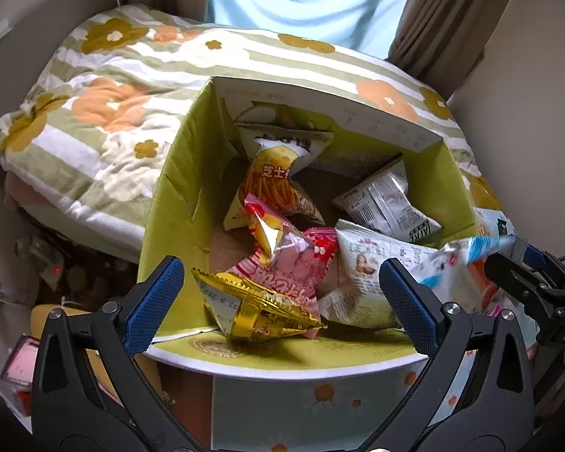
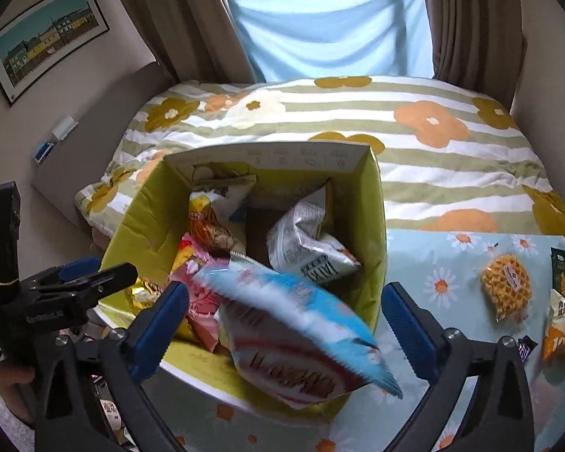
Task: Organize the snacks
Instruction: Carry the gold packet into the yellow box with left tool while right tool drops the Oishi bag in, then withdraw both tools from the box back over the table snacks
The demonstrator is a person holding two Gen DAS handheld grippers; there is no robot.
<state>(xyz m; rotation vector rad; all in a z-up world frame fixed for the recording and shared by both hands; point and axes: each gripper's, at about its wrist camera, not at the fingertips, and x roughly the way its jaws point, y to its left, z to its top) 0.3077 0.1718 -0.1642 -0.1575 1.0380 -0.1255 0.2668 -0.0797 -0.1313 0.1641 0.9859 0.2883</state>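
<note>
An open green-lined cardboard box (image 1: 177,173) (image 2: 373,203) holds several snack packets: a yellow fries bag (image 1: 271,184), a pink packet (image 1: 293,263), a gold packet (image 1: 252,309) at the near rim, white packets (image 1: 384,199). My left gripper (image 1: 282,301) is open and empty, just above the box's near edge. My right gripper (image 2: 286,320) is open; a blurred blue, white and red packet (image 2: 293,339) is between its fingers over the box's near rim, not gripped. The right gripper also shows in the left wrist view (image 1: 523,275).
The box stands on a table with a daisy-print cloth (image 2: 433,263). On the cloth to the right lie a wrapped waffle (image 2: 504,286), an orange packet (image 2: 561,331) and a small dark bar (image 2: 525,348). A flower-striped bed (image 2: 395,120) lies behind.
</note>
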